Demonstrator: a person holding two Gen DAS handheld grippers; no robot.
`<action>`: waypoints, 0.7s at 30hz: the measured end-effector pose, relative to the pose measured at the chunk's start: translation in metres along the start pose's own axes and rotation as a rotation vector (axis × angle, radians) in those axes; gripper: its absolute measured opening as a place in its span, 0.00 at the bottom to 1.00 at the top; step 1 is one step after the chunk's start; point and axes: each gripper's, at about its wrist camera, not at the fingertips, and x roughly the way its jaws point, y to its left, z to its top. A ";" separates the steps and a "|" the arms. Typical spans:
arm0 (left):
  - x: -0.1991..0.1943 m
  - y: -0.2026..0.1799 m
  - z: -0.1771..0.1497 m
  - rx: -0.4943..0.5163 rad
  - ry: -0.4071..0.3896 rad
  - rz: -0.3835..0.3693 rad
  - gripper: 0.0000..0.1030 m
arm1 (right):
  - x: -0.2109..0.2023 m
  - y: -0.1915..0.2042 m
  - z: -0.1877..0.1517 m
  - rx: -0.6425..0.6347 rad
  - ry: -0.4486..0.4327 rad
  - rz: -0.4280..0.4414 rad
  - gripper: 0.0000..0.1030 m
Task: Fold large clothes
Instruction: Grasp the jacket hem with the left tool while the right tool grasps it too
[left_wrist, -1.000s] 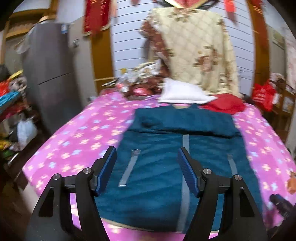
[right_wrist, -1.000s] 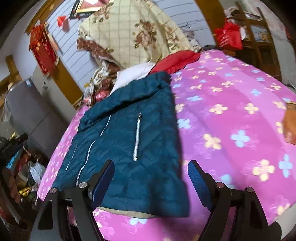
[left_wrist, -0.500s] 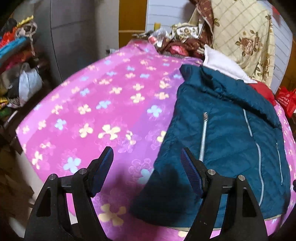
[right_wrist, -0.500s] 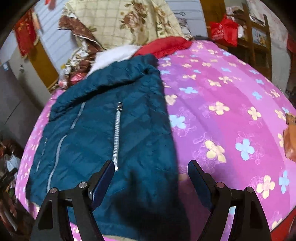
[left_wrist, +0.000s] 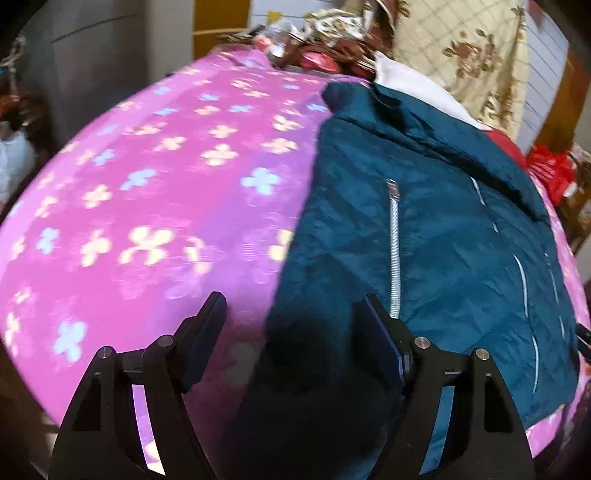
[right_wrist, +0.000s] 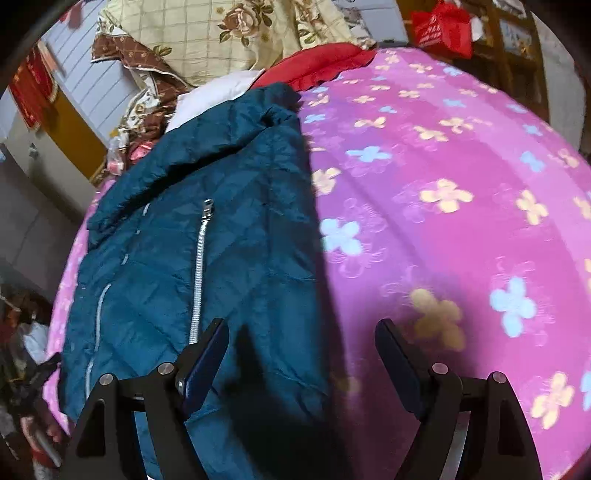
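Note:
A teal quilted jacket (left_wrist: 436, 236) with silver zips lies flat on a pink flowered bedspread (left_wrist: 155, 192), collar at the far end. It also shows in the right wrist view (right_wrist: 207, 266). My left gripper (left_wrist: 291, 332) is open and empty, low over the jacket's near left hem corner. My right gripper (right_wrist: 303, 354) is open and empty, low over the jacket's near right edge, straddling jacket and bedspread (right_wrist: 443, 206).
A white pillow (right_wrist: 218, 96) and a red cloth (right_wrist: 317, 62) lie beyond the collar. A floral beige quilt (right_wrist: 229, 33) hangs behind. A grey cabinet (left_wrist: 96, 59) stands left of the bed. Red bags and wooden shelves (right_wrist: 491, 40) stand at the right.
Both grippers have moved down and closer to the jacket's near corners, the left one to the left hem, the right one to the right edge. Both stayed open.

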 end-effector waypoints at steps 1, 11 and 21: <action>0.004 -0.002 0.001 0.003 0.010 -0.025 0.73 | 0.002 0.000 0.000 0.005 0.005 0.014 0.78; 0.019 -0.017 0.002 0.041 0.060 -0.055 0.73 | 0.013 -0.007 0.008 0.068 0.011 0.127 0.78; 0.005 -0.017 -0.013 0.056 0.072 -0.075 0.64 | 0.007 -0.006 -0.007 0.077 0.053 0.236 0.78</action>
